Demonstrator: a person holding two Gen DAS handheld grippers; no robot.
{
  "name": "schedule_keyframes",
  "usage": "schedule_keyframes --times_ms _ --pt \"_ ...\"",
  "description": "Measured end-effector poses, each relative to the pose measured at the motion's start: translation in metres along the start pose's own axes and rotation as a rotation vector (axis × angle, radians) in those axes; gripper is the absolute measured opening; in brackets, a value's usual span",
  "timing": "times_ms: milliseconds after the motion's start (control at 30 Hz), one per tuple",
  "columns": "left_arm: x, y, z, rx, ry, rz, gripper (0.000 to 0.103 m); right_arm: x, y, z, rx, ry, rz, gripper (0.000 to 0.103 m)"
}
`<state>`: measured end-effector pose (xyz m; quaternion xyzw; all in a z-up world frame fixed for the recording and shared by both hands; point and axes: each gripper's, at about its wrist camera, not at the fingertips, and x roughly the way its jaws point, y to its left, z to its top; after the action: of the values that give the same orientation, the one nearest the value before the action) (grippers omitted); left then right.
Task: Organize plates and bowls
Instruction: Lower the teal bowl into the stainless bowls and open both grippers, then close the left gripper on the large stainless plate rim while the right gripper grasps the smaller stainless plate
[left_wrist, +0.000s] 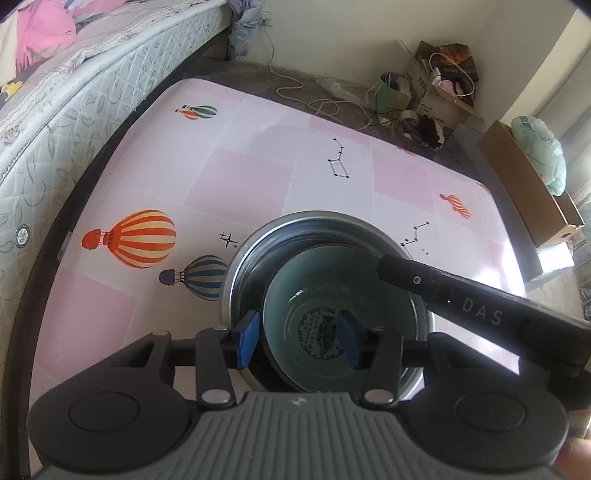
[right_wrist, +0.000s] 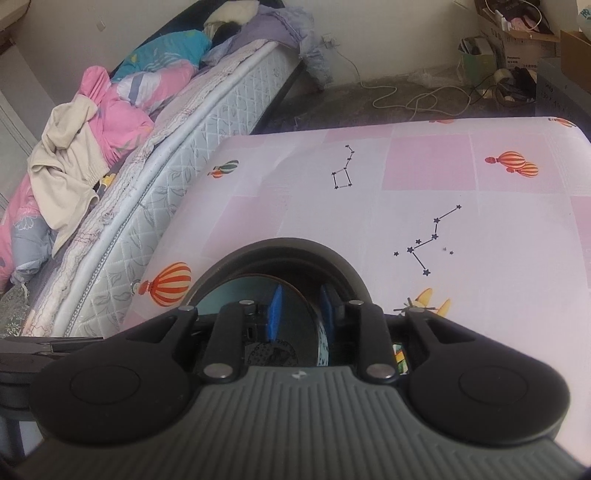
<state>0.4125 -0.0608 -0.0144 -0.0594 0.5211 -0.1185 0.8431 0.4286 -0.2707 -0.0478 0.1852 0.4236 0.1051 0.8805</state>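
A teal bowl (left_wrist: 369, 288) with a dark round print on its bottom sits nested inside a wider steel bowl (left_wrist: 317, 221) on the pink balloon-print table (left_wrist: 258, 166). My left gripper (left_wrist: 298, 339) is open and straddles the teal bowl's near wall, one blue pad outside it and one inside. A black finger (left_wrist: 424, 282) of the right gripper reaches over the bowls' right rim. In the right wrist view, my right gripper (right_wrist: 301, 314) stands slightly open astride the teal bowl's (right_wrist: 229, 291) rim, with a gap at the left pad. The outer bowl's (right_wrist: 277, 245) rim arcs dark beyond the pads.
A bed with a quilted mattress (left_wrist: 55, 110) and heaped bedding (right_wrist: 110, 99) runs along the table's left side. Cardboard boxes (left_wrist: 528, 184), bags and a white cable (left_wrist: 314, 99) lie on the floor past the far edge. Bare tablecloth (right_wrist: 406, 166) stretches beyond the bowls.
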Motion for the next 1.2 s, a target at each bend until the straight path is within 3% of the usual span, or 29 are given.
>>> schedule_keyframes --times_ms 67,367,533,833,1200 --pt "-0.013 -0.001 -0.002 0.003 -0.024 -0.034 0.062 -0.015 0.0 0.001 0.009 -0.018 0.019 0.024" --pt "-0.085 0.002 -0.037 0.055 -0.119 -0.104 0.078 -0.118 -0.007 -0.025 0.022 -0.104 0.138 0.03" --pt "-0.119 0.013 -0.082 0.061 -0.157 -0.104 0.081 -0.177 -0.013 -0.077 0.04 -0.117 0.176 0.033" --pt "-0.15 0.037 -0.179 -0.016 -0.162 -0.104 0.082 -0.251 -0.011 -0.186 0.137 -0.157 0.229 0.037" --pt "-0.171 0.06 -0.274 -0.074 -0.235 -0.032 0.082 -0.271 0.016 -0.285 0.197 -0.111 0.225 0.039"
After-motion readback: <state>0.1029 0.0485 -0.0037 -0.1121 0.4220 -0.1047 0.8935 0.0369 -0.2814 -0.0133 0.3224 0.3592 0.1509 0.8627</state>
